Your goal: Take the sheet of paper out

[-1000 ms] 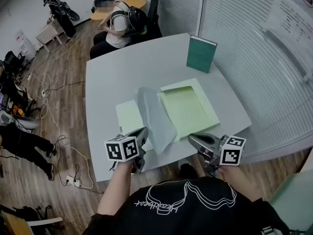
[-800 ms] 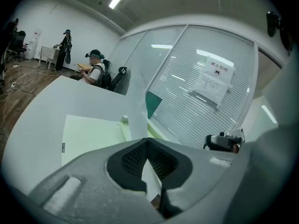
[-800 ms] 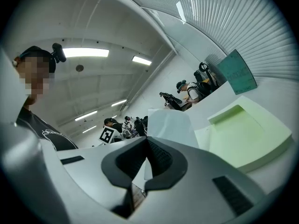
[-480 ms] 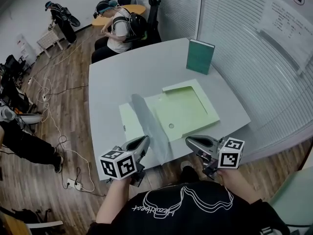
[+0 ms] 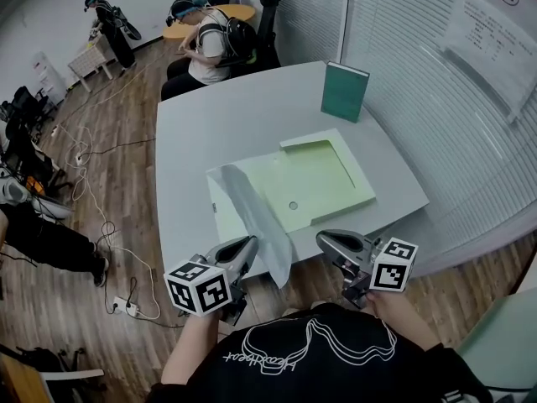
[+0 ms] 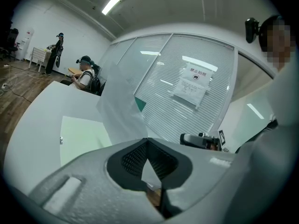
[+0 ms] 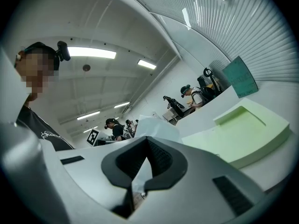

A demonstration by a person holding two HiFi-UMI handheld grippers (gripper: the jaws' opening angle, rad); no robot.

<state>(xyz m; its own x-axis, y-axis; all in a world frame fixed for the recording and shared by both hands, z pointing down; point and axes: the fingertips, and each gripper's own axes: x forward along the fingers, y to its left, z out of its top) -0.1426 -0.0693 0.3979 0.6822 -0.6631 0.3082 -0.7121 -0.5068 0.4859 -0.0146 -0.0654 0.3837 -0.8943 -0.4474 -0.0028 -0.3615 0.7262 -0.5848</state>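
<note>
Since the earlier frames we have drawn the left gripper [image 5: 251, 244] back towards the body and upward, and the sheet of paper [image 5: 252, 217] has come with it. Its near end, which lay over the green folder [image 5: 323, 179], now hangs past the near edge of the table [image 5: 218, 116]. More of the folder's face is uncovered, including a small round fastener.

Left gripper view: jaws closed tip to tip, the sheet [image 6: 119, 101] pinched at the tips and rising up and away from them. We see no gap between the pads and the paper.

Head view: the sheet runs as a long pale strip from the folder's left part down to the left gripper's tips. Whether its far end touches the folder we cannot tell.

Right gripper [image 5: 322, 238]: in its own view the jaws meet at the tips with nothing gripped. The sheet [image 7: 159, 124] shows just beyond them, off to the left and apart from them. In the head view this gripper hangs off the table's near edge, to the right of the sheet.

A dark green book [image 5: 345, 91] stands upright at the far side of the table.
</note>
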